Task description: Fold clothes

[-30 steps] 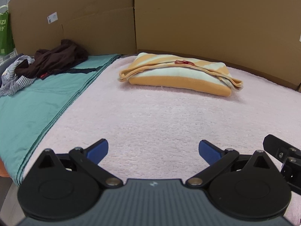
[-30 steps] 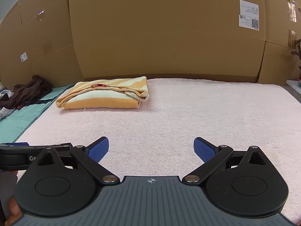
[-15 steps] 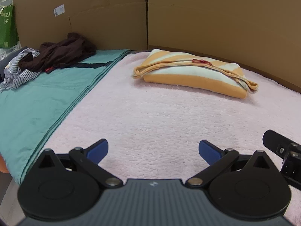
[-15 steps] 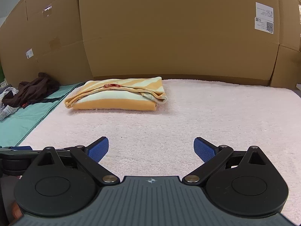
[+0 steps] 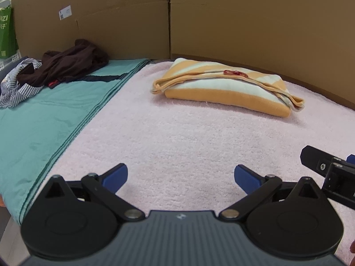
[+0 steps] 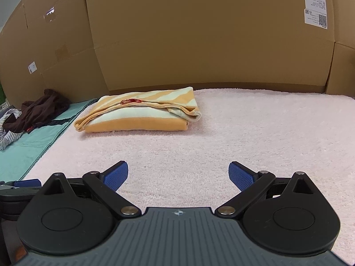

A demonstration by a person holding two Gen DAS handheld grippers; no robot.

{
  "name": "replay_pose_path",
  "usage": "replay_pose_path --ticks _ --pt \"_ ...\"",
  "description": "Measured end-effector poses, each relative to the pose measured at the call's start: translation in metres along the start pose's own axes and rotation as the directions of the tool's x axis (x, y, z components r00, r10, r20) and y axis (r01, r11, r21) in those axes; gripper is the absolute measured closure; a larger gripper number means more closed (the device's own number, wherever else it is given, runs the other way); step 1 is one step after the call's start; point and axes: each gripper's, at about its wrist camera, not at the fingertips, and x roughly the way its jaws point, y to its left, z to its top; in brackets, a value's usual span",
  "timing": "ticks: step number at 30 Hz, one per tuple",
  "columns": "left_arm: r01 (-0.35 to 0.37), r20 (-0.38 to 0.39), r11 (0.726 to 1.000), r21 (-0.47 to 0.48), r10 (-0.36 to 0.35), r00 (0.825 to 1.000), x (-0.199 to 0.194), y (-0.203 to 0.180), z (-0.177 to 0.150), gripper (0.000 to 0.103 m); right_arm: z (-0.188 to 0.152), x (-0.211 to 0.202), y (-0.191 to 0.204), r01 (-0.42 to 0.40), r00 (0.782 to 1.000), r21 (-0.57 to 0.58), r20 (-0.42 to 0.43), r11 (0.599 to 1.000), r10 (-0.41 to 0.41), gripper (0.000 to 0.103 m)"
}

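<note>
Both grippers are just hanging low and level, pointing forward, neither one holding anything. The left gripper (image 5: 180,175) has its blue-padded fingers (image 5: 116,175) spread wide apart, nothing between them. Same deal with the right gripper (image 6: 178,174): fingers (image 6: 240,176) wide, gap empty. They sit side by side, pretty close. In the left wrist view a black bit of the right gripper pokes in at the right edge, and in the right wrist view a bit of the left one shows at the left edge. A sliver of a fingertip (image 5: 352,247) shows at the bottom right corner of the left view.
</note>
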Motion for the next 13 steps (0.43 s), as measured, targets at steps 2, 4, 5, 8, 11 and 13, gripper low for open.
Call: replay_pose_path --ticks 2,4,5,8,11,13 --pt "-0.002 -0.007 1.0 0.001 0.002 1.0 0.0021 -0.001 0.0007 0.001 0.001 0.0006 -0.001 0.0 1.0 0.0 0.002 1.0 0.0 0.004" --pt "-0.009 0.003 1.0 0.004 0.009 1.0 0.0026 -0.0019 0.001 0.001 0.0021 0.0021 -0.0007 0.008 1.0 -0.008 0.003 1.0 -0.008 0.004" --pt "-0.015 0.016 1.0 0.006 0.015 1.0 0.0017 -0.0024 0.001 0.001 0.0027 0.0031 -0.0003 0.013 1.0 -0.015 0.004 1.0 -0.013 0.004" --pt "-0.029 0.031 1.0 0.011 0.029 0.999 0.0007 -0.0019 0.004 0.001 0.0044 0.0055 0.0009 0.019 1.0 -0.026 0.005 0.999 -0.019 0.004" --pt "-0.04 0.031 0.999 0.008 0.039 0.999 0.0032 0.0004 0.0061 0.001 0.0057 0.0077 0.0031 0.005 1.0 -0.028 0.003 1.0 -0.005 0.004" --pt "-0.042 0.024 0.999 0.003 0.042 0.999 0.0053 0.0021 0.007 0.001 0.0062 0.0093 0.0054 0.001 1.0 -0.037 0.002 0.999 -0.001 0.004"
